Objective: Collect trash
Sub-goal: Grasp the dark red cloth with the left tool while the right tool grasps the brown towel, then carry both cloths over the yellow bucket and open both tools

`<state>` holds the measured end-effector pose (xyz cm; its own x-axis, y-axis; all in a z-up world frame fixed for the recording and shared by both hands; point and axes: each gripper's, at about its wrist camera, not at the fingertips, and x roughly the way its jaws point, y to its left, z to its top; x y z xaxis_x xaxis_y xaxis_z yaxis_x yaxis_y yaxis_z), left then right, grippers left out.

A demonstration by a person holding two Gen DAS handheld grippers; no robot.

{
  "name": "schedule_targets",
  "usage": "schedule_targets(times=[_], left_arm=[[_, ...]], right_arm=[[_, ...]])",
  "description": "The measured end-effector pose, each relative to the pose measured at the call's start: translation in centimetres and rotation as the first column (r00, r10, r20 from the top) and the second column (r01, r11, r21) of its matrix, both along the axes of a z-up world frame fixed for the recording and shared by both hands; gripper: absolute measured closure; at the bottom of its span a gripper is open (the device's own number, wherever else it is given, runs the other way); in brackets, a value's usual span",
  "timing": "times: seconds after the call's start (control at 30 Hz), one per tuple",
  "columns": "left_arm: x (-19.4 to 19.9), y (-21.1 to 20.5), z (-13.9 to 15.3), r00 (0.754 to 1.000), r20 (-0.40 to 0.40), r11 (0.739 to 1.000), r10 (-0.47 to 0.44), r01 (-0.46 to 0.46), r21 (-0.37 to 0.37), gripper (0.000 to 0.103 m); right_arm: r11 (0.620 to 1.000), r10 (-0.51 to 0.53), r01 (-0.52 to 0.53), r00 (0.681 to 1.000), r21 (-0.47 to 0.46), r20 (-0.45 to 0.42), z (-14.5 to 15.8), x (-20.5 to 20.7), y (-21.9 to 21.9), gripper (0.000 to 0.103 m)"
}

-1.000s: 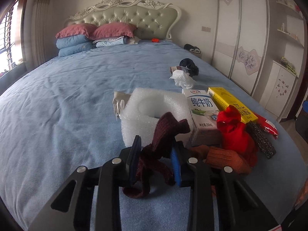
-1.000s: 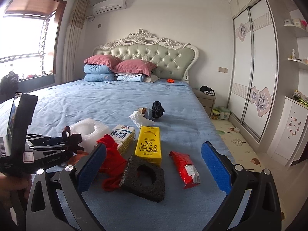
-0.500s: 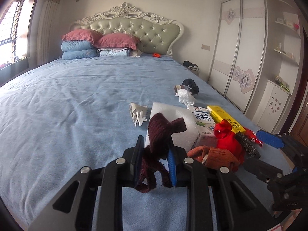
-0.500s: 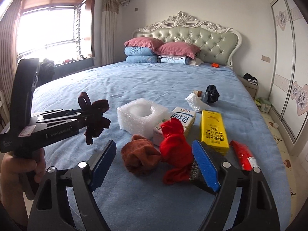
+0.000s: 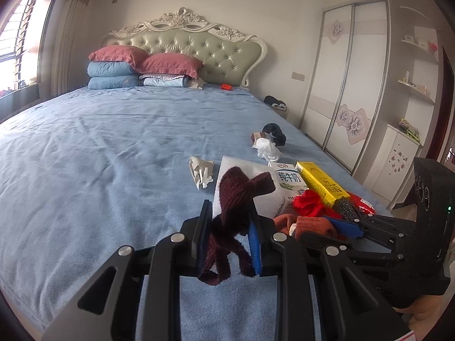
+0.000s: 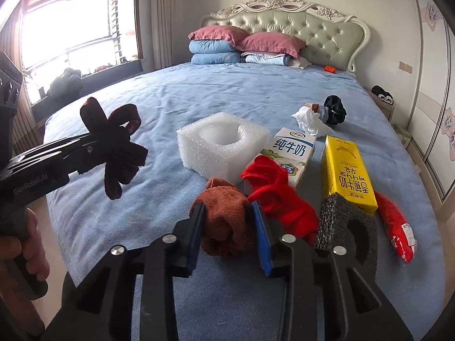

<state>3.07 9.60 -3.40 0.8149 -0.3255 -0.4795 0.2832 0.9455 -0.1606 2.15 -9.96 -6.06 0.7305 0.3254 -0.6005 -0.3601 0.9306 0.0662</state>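
Blue bed (image 6: 227, 93), maroon cloth (image 5: 236, 199) in left tool (image 5: 229, 227)

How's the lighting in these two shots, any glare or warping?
Right wrist view: the window is blown out white and washes out that side; the bed is evenly lit. Left wrist view: softer light, with a hazy flare by the window. Both views: fisheye bending the wardrobe lines, and dark corners.

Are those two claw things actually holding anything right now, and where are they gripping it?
Yes. The left gripper pinches a dark maroon sock around its bunched middle, lifted off the bed. The right gripper is closed around a brown sock, across the bundle's sides.
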Motion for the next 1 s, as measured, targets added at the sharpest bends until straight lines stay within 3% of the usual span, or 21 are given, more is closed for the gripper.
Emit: schedule_targets(times=[0.07, 0.37, 0.57, 0.77, 1.0], left_arm=[[-0.2, -0.4, 0.3, 1.0, 0.008, 1.0, -0.002, 0.002, 0.006, 0.078], [-2.1, -4.1, 2.1, 0.994, 0.05, 0.995, -0.099, 0.098, 0.019, 0.078], [-3.1, -9.0, 3.0, 0.974, 0.055, 0.976, -0.218, 0.218, 0.011, 0.078], [-4.0, -16.6, 2.6, 0.924, 0.039, 0.925, -0.38, 0.38, 0.019, 0.078], [-4.4, -27.3, 0.4, 0.824, -0.047, 0.826, -0.564, 0.563, -0.03, 0.078]], right_arm=[[0.999, 0.001, -0.001, 1.0, 0.032, 0.001, 0.2, -0.3, -0.7, 0.079], [0.984, -0.042, 0.024, 0.994, 0.175, 0.1, 3.4, -4.2, -5.8, 0.081], [0.97, -0.135, 0.105, 0.982, 0.219, 0.129, 4.9, -6.7, -11.3, 0.081], [0.941, -0.279, 0.242, 0.95, 0.237, 0.137, 4.9, -10.2, -18.1, 0.081], [0.862, -0.475, 0.444, 0.876, 0.244, 0.084, 2.7, -14.8, -27.6, 0.081]])
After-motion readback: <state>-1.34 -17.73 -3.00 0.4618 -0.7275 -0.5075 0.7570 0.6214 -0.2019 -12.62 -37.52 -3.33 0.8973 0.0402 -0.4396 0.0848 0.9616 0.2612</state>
